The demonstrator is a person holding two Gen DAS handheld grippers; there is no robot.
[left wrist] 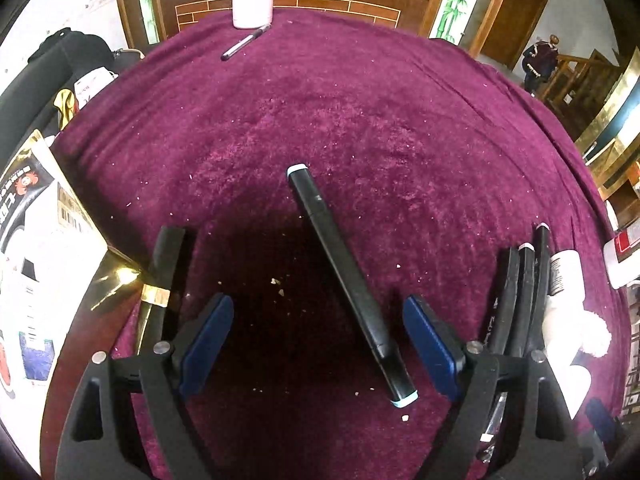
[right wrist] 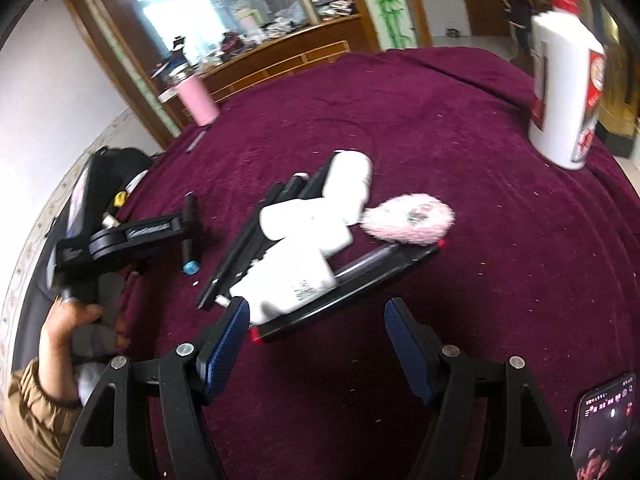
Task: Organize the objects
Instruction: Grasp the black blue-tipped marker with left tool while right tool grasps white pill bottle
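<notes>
A black marker (left wrist: 344, 276) with light blue ends lies on the purple tablecloth between the open jaws of my left gripper (left wrist: 318, 334), nearer the right pad. It also shows in the right wrist view (right wrist: 190, 232) under the left gripper (right wrist: 136, 236). My right gripper (right wrist: 316, 340) is open and empty, just before a black tray (right wrist: 360, 284). The tray holds several black markers (right wrist: 256, 228), white tubes (right wrist: 296, 248) and a pink fluffy ball (right wrist: 412, 220). The same markers (left wrist: 520, 292) and a white tube (left wrist: 564, 304) show at the right of the left wrist view.
A pink cup (right wrist: 196, 100) and a pen (left wrist: 244, 42) sit at the table's far side. A white bottle (right wrist: 564, 92) with a red label stands far right. A printed box (left wrist: 36, 264) lies left. A phone (right wrist: 604, 424) lies near right.
</notes>
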